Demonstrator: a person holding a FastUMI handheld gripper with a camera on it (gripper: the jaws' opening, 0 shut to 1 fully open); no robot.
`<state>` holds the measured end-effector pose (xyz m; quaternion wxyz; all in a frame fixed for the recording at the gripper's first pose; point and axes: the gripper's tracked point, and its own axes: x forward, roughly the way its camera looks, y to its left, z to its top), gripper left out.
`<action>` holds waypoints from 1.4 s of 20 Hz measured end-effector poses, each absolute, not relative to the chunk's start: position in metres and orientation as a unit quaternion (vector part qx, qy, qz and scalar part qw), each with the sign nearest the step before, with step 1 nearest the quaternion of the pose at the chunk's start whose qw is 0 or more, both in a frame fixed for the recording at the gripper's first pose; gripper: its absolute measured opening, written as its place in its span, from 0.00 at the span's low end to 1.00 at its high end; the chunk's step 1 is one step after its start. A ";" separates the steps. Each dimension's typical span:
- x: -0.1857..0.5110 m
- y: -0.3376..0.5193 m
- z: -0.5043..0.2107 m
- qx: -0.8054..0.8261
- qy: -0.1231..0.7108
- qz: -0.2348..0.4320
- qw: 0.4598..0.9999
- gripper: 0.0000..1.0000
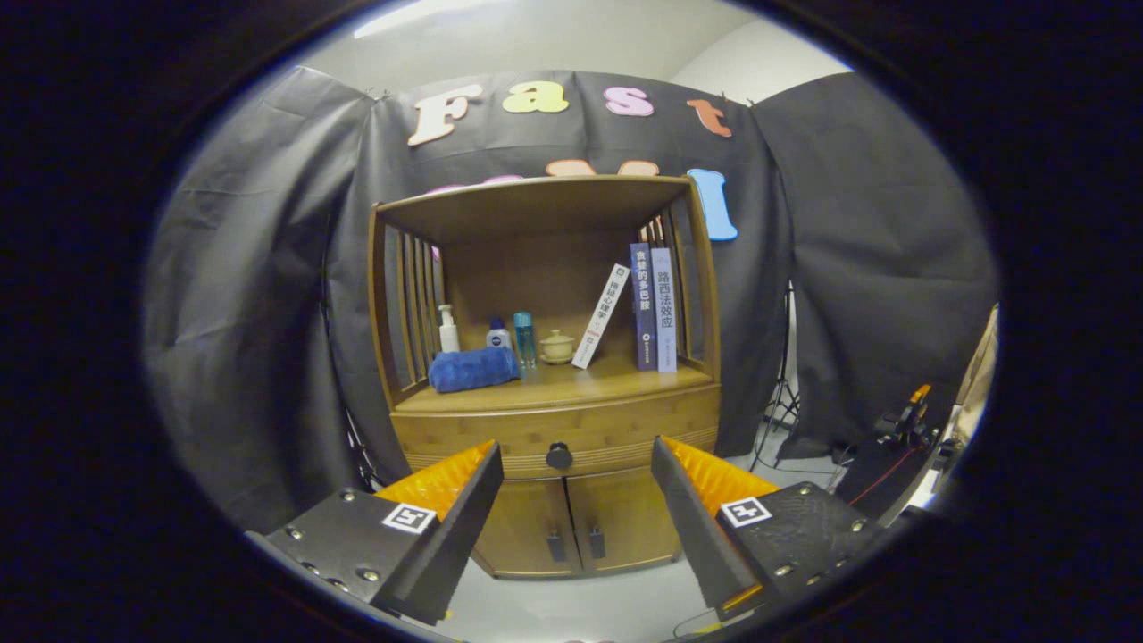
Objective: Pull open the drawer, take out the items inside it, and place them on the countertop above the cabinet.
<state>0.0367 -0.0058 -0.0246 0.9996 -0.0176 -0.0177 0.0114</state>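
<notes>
A wooden cabinet [554, 420] stands ahead of me against the booth's wall. Its drawer [616, 433] is closed, with a round dark knob [559, 456] in the middle of its front. The knob lies beyond my fingers, in line with the gap between them. My gripper [576, 464] is open, some way back from the cabinet, with nothing between its fingers. Above the drawer is the countertop [571, 382] under a shelf roof. The drawer's contents are hidden.
On the countertop lie a rolled blue towel [473, 369], a pump bottle [448, 329], two small bottles [512, 338], a lidded cup [557, 346] and three books [645, 308]. Two lower doors [571, 527] sit below the drawer. Stands and gear [902, 429] are at the right.
</notes>
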 end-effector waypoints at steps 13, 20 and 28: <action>0.216 0.018 -0.123 -0.022 -0.025 0.073 0.997 1.00; 0.276 0.025 -0.164 -0.002 0.016 0.084 0.996 0.76; 0.294 0.032 -0.172 0.000 0.006 0.081 0.997 0.42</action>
